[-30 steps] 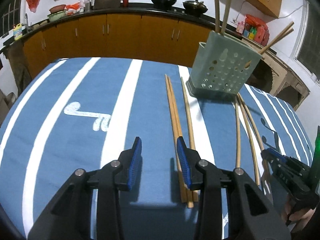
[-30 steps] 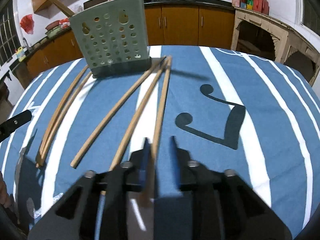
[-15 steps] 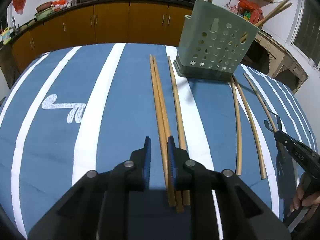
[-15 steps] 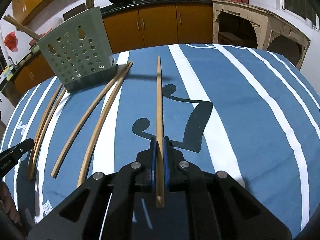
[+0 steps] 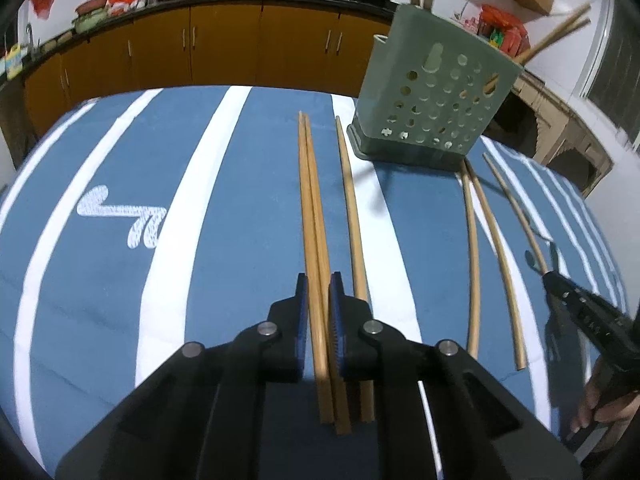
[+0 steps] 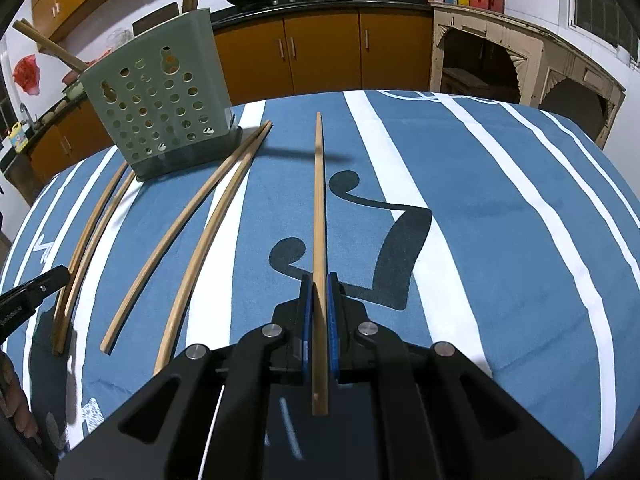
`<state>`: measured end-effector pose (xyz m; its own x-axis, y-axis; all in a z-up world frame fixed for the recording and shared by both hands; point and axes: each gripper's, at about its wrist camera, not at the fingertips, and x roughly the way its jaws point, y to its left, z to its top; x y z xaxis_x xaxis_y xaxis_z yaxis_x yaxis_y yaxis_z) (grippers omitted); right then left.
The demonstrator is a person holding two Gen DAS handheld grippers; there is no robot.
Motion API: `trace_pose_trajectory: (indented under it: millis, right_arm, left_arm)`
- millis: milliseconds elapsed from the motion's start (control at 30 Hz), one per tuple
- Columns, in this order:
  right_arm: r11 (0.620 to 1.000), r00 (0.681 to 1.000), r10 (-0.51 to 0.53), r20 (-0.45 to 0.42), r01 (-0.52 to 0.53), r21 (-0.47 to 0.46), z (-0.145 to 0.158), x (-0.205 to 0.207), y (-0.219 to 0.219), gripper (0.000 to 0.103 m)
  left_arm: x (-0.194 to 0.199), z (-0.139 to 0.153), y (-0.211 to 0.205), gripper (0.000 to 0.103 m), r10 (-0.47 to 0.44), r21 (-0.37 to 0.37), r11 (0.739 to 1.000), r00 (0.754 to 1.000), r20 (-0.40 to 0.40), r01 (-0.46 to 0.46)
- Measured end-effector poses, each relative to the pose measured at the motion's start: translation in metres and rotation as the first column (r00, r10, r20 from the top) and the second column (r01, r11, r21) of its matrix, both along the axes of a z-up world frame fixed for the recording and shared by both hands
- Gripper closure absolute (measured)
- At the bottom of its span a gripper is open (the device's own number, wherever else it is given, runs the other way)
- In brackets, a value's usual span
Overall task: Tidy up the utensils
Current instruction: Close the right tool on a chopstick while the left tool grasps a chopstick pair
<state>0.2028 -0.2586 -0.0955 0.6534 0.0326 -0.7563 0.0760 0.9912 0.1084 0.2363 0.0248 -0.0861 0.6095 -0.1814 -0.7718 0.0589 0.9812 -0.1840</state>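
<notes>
left wrist view: left gripper (image 5: 319, 300), jaws closing around a pair of chopsticks (image 5: 310, 208) lying on the blue cloth (image 5: 248, 208)
right wrist view: right gripper (image 6: 319, 304) clamped on 1 chopstick (image 6: 319, 208), tip raised off the cloth
step: pick-up, judged
holder (image 6: 160, 96): upright at the far edge, chopsticks already inside
next: both loads to be lifted and tipped into the holder

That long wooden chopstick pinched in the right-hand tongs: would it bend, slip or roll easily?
The chopstick probably stays stiff: it juts straight out from the right tongs without sagging. Held near one end, it may pivot or slip. Loose on the tablecloth, it looks thin enough to roll.
</notes>
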Motion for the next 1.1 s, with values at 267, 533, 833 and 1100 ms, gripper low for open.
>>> trace_pose_trajectory:
  millis: [267,533,833,1100]
  right_arm:
    - [1.0,1.0,0.0,0.0,0.0,0.001,0.0,0.001,0.0,0.095]
    - [1.0,1.0,0.001,0.001,-0.001,0.006,0.0,0.001,0.0,0.095]
    - [1.0,1.0,0.001,0.001,-0.001,0.008,0.0,0.001,-0.001,0.095]
    - [1.0,1.0,0.0,0.002,0.0,0.006,0.0,0.001,-0.001,0.095]
  left_arm:
    - [0.0,-0.001,-0.003,0.091,-0.019,0.024,1.0,1.0,0.0,0.019]
    - [0.004,-0.003,0.007,0.089,0.019,-0.017,1.0,1.0,-0.013,-0.02]
    - [0.007,-0.005,0.014,0.086,0.035,-0.036,0.999,0.999,-0.015,-0.035]
    - [0.013,-0.004,0.041,0.086,0.11,-0.086,0.99,0.993,-0.034,-0.113]
